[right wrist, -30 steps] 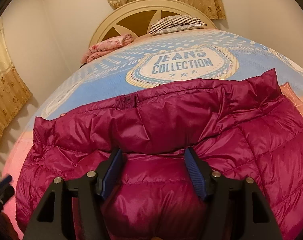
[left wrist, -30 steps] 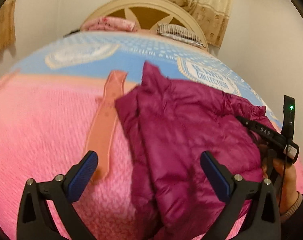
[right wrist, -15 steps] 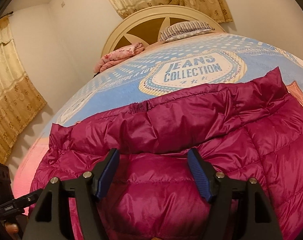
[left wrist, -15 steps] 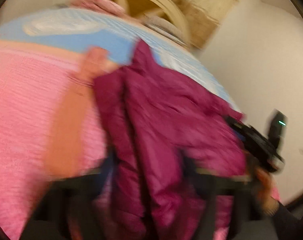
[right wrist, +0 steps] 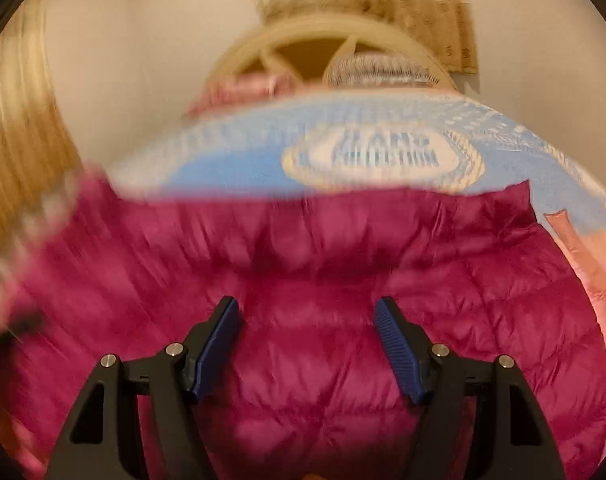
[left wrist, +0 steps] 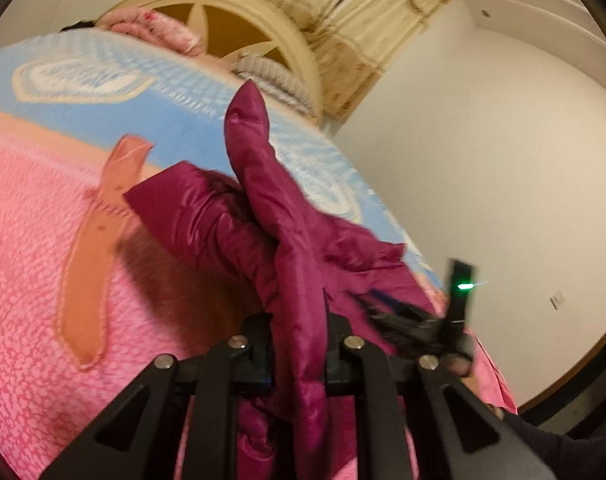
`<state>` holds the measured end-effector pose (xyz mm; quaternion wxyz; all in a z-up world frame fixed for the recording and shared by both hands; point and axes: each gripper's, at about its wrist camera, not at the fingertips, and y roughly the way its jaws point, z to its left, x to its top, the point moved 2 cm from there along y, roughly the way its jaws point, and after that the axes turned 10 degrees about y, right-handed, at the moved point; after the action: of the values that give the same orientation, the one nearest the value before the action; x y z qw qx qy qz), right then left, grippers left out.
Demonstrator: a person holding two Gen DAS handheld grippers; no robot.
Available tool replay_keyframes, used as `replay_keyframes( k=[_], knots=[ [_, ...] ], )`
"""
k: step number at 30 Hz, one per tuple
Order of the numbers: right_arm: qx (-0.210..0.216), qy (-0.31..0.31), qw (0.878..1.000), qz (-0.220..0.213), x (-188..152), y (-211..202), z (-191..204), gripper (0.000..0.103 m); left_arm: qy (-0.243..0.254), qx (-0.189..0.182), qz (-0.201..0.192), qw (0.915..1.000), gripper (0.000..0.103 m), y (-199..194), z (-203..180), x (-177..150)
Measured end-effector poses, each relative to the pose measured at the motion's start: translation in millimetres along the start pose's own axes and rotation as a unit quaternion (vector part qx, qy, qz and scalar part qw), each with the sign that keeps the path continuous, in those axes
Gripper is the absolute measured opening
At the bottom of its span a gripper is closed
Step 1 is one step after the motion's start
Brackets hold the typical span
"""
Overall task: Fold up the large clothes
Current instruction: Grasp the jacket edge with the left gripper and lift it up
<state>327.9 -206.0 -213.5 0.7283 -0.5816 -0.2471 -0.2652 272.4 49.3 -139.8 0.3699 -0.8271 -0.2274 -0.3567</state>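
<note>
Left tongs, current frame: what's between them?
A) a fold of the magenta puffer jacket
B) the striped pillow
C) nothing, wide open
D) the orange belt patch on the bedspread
A: in the left wrist view the left tongs have just been closing and now pinch a raised fold of the magenta puffer jacket, which stands up off the pink bedspread.

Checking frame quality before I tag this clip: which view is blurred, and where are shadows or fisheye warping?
Right wrist view: heavy motion smear over the magenta quilted down jacket and blue-and-pink bedspread; lettering unreadable, open right gripper sharp. Left wrist view: milder blur, left gripper closed on a jacket fold, a dark shadow beneath the lifted fabric, bed edge bowed by the lens.
</note>
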Motion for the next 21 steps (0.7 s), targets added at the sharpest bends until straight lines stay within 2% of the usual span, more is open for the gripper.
replay_keyframes(
  k=[5, 7, 11, 16, 17, 19, 20, 21],
  knots=[
    [-0.018, -0.015, 1.000, 0.018, 0.2, 7.8, 3.6, 0.071, 0.046, -0.025, -0.012, 0.9986, 0.014, 2.4, -45.8, 15.2],
    [0.004, 0.000, 1.000, 0.015, 0.3, 0.9, -3.4, 0.071, 0.077, -0.032, -0.018, 0.9963, 0.014, 4.3, -70.8, 27.5],
    [0.055, 0.056, 0.997, -0.010, -2.3, -28.1, -30.8, 0.071, 0.097, -0.038, -0.018, 0.9944, 0.014, 8.1, -101.4, 49.9],
    [0.061, 0.075, 0.995, -0.037, -10.2, -60.9, -58.2, 0.071, 0.095, -0.051, -0.013, 0.9941, 0.014, 23.3, -123.1, 71.4],
    [0.052, 0.067, 0.996, -0.027, -13.5, -62.0, -61.2, 0.071, 0.099, -0.053, -0.011, 0.9936, 0.014, 27.2, -126.8, 72.3],
    [0.036, 0.026, 0.999, 0.021, -25.0, -49.0, -54.0, 0.071, 0.108, -0.054, 0.001, 0.9927, 0.014, 38.3, -137.9, 68.9],
    [0.028, 0.004, 0.999, 0.027, -30.2, -45.4, -48.4, 0.071, 0.113, -0.054, 0.009, 0.9920, 0.014, 45.4, -144.3, 66.8],
    [0.018, -0.026, 0.999, 0.016, -34.7, -45.8, -42.3, 0.071, 0.120, -0.057, 0.014, 0.9910, 0.014, 52.5, -150.9, 64.8]
  ],
)
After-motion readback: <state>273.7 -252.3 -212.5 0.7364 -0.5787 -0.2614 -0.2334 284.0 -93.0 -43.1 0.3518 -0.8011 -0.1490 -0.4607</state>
